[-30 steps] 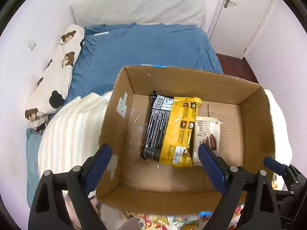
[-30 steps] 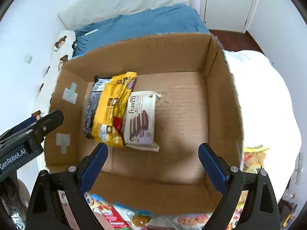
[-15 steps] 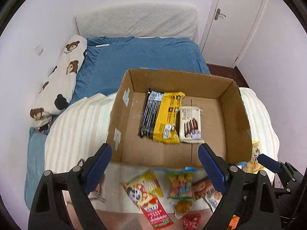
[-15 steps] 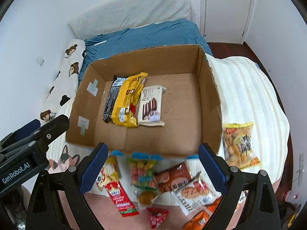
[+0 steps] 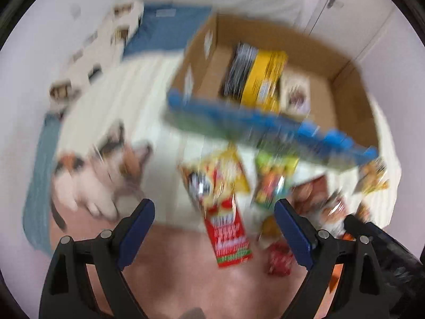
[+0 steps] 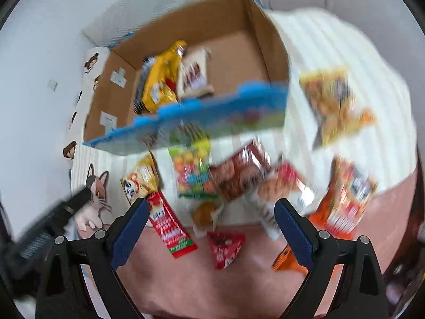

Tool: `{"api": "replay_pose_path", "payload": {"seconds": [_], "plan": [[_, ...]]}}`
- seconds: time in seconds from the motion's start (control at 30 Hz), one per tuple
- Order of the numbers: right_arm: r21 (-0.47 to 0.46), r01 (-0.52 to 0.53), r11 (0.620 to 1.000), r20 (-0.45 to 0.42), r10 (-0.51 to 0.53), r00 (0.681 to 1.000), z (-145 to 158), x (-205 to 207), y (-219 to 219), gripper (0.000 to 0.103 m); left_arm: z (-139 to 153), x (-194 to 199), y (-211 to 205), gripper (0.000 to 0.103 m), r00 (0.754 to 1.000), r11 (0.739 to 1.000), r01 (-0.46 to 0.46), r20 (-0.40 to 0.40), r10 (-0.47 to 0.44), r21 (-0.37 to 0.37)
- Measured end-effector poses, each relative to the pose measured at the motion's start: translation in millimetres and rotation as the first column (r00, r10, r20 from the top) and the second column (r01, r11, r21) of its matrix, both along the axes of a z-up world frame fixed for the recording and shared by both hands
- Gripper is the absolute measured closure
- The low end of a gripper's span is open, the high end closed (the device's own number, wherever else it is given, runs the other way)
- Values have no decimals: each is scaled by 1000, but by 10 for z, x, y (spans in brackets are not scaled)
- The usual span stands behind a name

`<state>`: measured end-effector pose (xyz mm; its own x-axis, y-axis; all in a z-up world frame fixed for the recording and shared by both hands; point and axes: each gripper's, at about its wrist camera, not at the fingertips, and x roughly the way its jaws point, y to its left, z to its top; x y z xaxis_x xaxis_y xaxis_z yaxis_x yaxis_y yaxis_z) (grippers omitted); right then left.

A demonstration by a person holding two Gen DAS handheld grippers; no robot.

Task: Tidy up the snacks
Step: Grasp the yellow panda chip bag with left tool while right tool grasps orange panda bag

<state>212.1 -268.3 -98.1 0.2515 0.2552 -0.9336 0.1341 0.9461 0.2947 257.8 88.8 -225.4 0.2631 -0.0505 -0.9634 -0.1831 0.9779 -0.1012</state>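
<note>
Both views are blurred by motion. A cardboard box (image 5: 345,90) with a blue printed front (image 6: 202,122) stands on the bed and holds a yellow-and-black pack (image 5: 255,77) and a white biscuit pack (image 6: 194,75). Loose snack packs lie in front of it: a red-and-yellow pack (image 5: 220,202), a colourful candy bag (image 6: 192,170), a brown cookie pack (image 6: 236,175), a red triangle pack (image 6: 225,247) and an orange bag (image 6: 345,199). My left gripper (image 5: 214,228) is open and empty above the red-and-yellow pack. My right gripper (image 6: 209,228) is open and empty above the packs.
A yellow snack bag (image 6: 332,103) lies to the right of the box on the striped white blanket (image 5: 127,101). A cat-print cushion (image 5: 101,175) lies to the left. A pink sheet (image 6: 202,287) covers the near edge. A bear-print pillow (image 6: 90,63) is by the wall.
Both grippers have pulled back from the box and tilted down. The loose packs in front of the box now fill the lower view. Both stay open and empty.
</note>
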Motion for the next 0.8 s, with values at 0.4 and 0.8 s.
{"api": "replay_pose_path", "payload": {"seconds": [0.4, 0.8], "plan": [[14, 226, 974, -80, -224, 971, -522, -482, -575, 6, -1032, -95, -121, 11, 977, 998, -42, -210, 31, -50], [-96, 476, 874, -127, -485, 865, -982, -361, -1503, 10, -589, 58, -204, 11, 988, 981, 144, -73, -136, 129]]}}
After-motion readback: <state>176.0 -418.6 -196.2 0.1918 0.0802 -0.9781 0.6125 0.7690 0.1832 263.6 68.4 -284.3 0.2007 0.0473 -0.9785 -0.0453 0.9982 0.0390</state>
